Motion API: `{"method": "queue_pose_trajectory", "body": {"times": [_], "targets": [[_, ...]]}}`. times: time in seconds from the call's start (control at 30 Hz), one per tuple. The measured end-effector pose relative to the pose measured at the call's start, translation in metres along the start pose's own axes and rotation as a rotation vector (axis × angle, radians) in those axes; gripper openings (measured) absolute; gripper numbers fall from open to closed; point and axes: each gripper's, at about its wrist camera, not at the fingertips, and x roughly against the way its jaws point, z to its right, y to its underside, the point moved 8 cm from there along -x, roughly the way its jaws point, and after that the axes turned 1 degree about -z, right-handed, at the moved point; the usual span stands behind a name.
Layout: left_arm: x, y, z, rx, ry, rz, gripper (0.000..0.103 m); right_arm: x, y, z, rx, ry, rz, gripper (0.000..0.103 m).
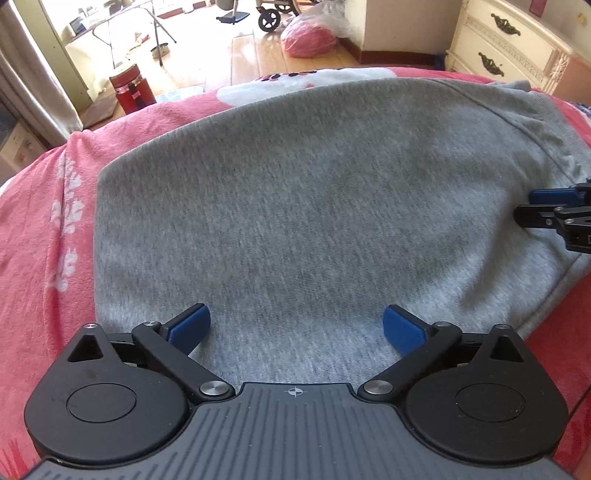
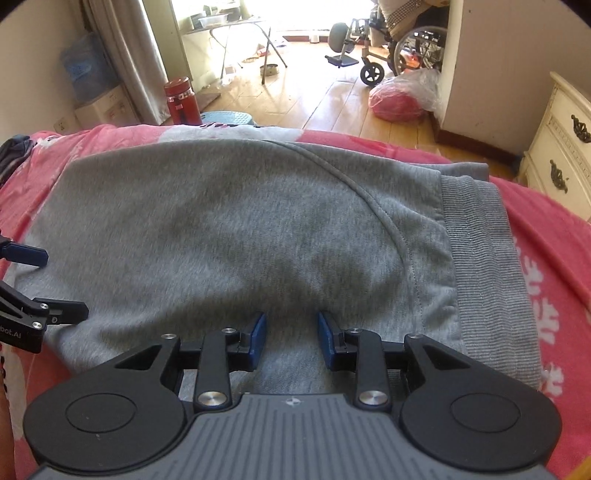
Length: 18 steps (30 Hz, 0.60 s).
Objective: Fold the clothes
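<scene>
- Garment count: one grey sweatshirt [image 2: 236, 229], folded into a compact block, lying flat on a pink blanket [image 1: 40, 221] with white patterns. Its single ribbed hem band [image 2: 484, 266] sits at the right-hand edge in the right wrist view, and one curved seam crosses the top layer.
- Grippers: two. The left gripper [image 1: 295, 328] hovers over the near edge of the sweatshirt with its two blue pads [image 1: 192, 325] spread wide; nothing sits between them but the cloth below, and they pinch nothing.
- The right gripper [image 2: 291, 339] has its two blue pads [image 2: 258, 339] standing partly apart, a narrow gap between them, over the near edge of the sweatshirt. Whether the tips touch the cloth I cannot tell; no fold is caught between them.
- Each gripper shows at the edge of the other's view, one on either side of the garment.
- Floor beyond the bed: one red jar [image 2: 183, 99], one pink bundle in clear plastic [image 2: 399, 99], one wheelchair [image 2: 402, 48], one folding table [image 2: 221, 33].
- One cream dresser [image 1: 517, 48] with two dark handles visible in each view.
</scene>
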Motion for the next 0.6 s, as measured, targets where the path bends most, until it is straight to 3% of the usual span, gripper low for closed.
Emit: {"method": "queue_pose_trajectory", "body": {"times": [0.6], "targets": [[-0.0033,0.0027,0.0002,0.032,-0.041,-0.007,0.103,0.0004,0.0038,-0.0031,0.022,0.009,0.004,0.039]]}}
